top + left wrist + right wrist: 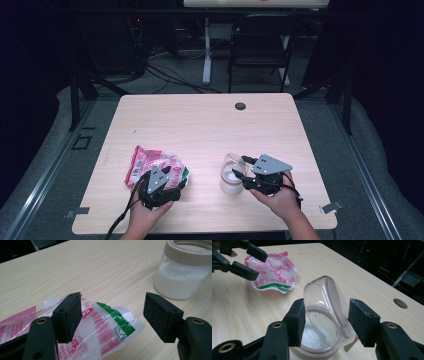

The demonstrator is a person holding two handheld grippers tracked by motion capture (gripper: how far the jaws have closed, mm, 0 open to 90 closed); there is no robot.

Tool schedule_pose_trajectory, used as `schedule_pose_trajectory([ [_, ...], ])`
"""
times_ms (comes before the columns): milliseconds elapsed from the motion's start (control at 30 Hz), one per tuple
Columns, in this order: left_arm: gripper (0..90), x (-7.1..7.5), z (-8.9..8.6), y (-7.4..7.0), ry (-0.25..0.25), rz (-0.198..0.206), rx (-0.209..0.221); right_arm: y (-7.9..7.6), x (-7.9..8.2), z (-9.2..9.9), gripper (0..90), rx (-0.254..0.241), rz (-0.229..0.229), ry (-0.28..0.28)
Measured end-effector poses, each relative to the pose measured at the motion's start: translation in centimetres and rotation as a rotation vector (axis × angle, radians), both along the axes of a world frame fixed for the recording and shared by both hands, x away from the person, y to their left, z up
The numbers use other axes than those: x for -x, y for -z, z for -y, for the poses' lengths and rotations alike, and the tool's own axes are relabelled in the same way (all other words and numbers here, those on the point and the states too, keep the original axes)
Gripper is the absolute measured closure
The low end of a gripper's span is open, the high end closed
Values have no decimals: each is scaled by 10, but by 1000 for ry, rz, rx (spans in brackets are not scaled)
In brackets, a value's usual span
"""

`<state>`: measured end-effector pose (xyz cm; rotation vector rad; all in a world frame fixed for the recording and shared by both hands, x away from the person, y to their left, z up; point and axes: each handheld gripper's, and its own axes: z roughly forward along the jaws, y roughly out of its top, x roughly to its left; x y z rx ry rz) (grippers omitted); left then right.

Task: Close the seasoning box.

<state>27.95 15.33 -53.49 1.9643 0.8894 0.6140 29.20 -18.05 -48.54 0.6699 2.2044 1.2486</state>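
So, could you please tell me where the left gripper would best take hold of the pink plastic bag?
Probably at the bag's green-striped corner, which lifts off the table between the left gripper's open jaws. Come in low from the near side and pinch that thin raised flap; the rest lies flat and crumpled, offering less to grip.

The worktop (200, 120) is a pale wood-grain board with rounded corners, standing on grey carpeted floor (45, 165). Near its far edge, right of centre, a dark round cable grommet (240, 106) is set into the surface. Toward the near left lies a crumpled plastic bag (150, 165), printed in pink and red with a green band along one edge, flat on the wood. Well apart from it, to the near right, stands a clear jar (231, 177) with a beige rim, partly filled with white granules, its clear hinged lid (324, 307) tilted up.
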Motion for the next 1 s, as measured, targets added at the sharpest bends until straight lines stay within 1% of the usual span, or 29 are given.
schedule_pose_trajectory([
  [100,310,0,0,0,-2,0,1,0,1,-2,436,1,4,-11],
  [333,309,0,-2,-1,-8,1,4,-1,3,-4,429,-18,-8,-43],
  [500,310,-1,-3,-1,-9,2,5,-2,3,-4,428,-30,-11,-49],
  [767,313,-2,-4,-1,-21,2,2,-3,1,2,429,-54,-21,-25],
  [833,316,-2,-5,-1,-26,2,7,-3,-1,4,431,-55,-29,-15],
  [1000,324,-3,-8,-3,-32,-2,17,-2,-4,11,433,-82,-43,21],
])
